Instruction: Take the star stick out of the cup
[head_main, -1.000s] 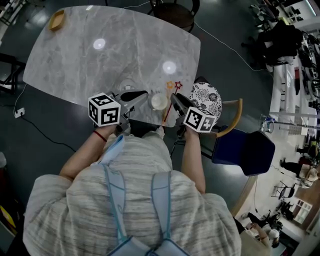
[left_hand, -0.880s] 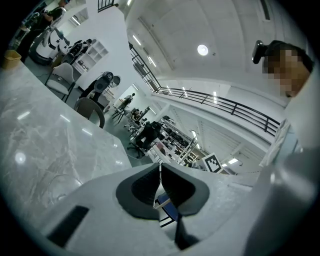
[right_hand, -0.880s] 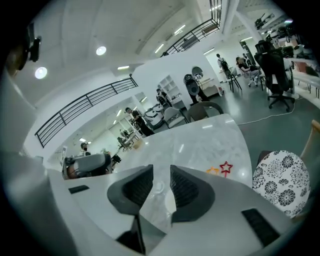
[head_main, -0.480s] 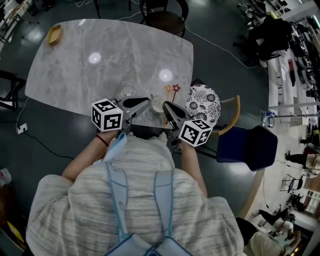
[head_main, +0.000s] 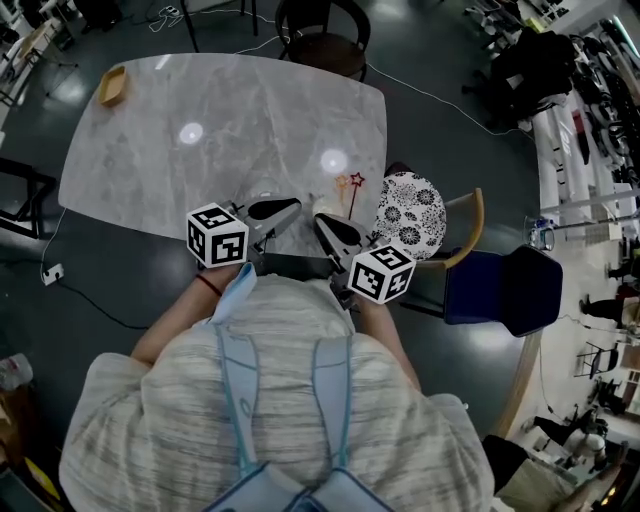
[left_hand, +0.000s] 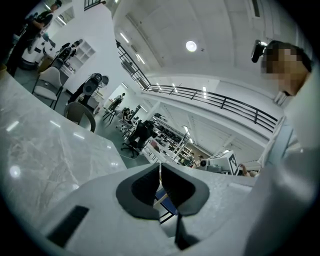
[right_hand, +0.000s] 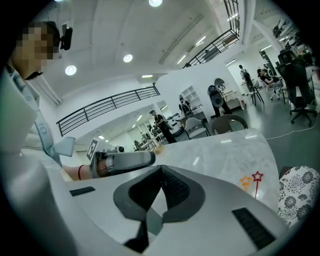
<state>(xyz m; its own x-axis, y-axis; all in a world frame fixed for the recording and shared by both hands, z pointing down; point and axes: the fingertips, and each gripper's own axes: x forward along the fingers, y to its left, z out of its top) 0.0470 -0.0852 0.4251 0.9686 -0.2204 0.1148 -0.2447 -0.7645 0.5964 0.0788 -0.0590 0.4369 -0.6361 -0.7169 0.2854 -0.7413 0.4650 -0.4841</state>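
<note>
Two star sticks, one red (head_main: 357, 180) and one orange (head_main: 341, 182), seem to lie flat on the marble table (head_main: 230, 120), just right of a pale cup (head_main: 322, 204) that shows only partly. In the right gripper view the red star (right_hand: 257, 176) and orange star (right_hand: 245, 181) rest on the tabletop ahead and to the right. My right gripper (head_main: 322, 222) has just been closing and is shut with nothing between its pads, near the table's front edge. My left gripper (head_main: 292, 206) is shut and empty, pointing at the cup from the left.
A wooden tray (head_main: 113, 85) sits at the table's far left corner. A chair with a patterned cushion (head_main: 410, 215) stands at the right edge, a blue chair (head_main: 497, 290) beyond it, and a dark chair (head_main: 322, 25) at the far end.
The right gripper has closed from wide open and drawn back from the stick toward the table's front edge. The left gripper has drawn back slightly from the cup.
</note>
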